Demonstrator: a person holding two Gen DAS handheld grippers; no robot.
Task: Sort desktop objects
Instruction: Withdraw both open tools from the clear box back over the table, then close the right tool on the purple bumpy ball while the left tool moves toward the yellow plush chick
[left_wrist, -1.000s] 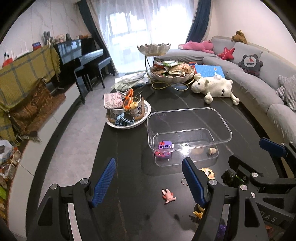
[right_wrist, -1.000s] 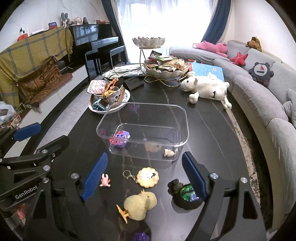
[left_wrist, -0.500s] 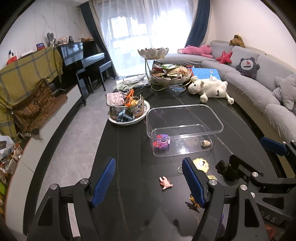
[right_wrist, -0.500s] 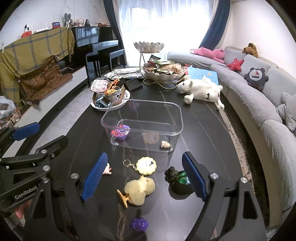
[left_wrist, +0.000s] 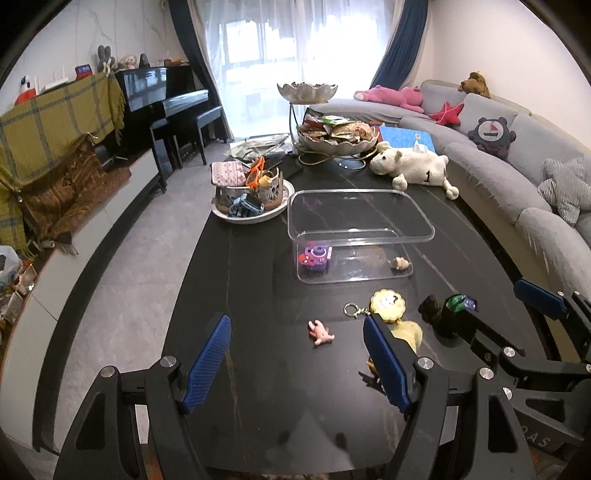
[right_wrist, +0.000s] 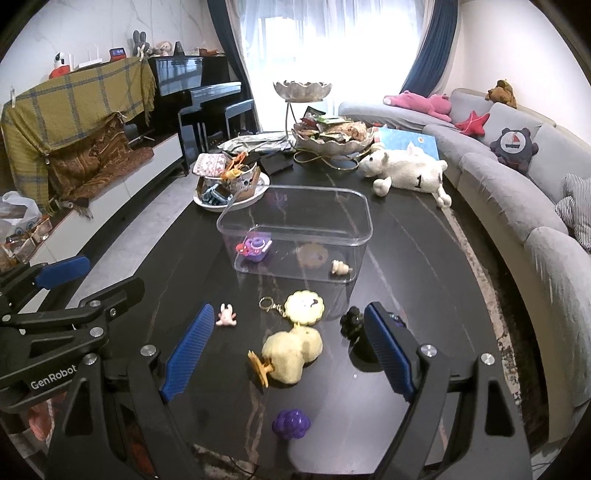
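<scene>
The left gripper (left_wrist: 295, 354) hangs above the black table (left_wrist: 236, 295) with its blue-padded jaws spread wide and nothing between them. Ahead, a small pink figure (left_wrist: 320, 332) lies on the bare tabletop. Beyond it stands a clear plastic box (left_wrist: 360, 236) holding a purple toy (left_wrist: 314, 256) and a small beige piece (left_wrist: 400, 262). A yellow keychain (left_wrist: 384, 304) lies just in front of the box. The right gripper (left_wrist: 546, 332) shows at the right edge, beside a black object (left_wrist: 443, 317).
</scene>
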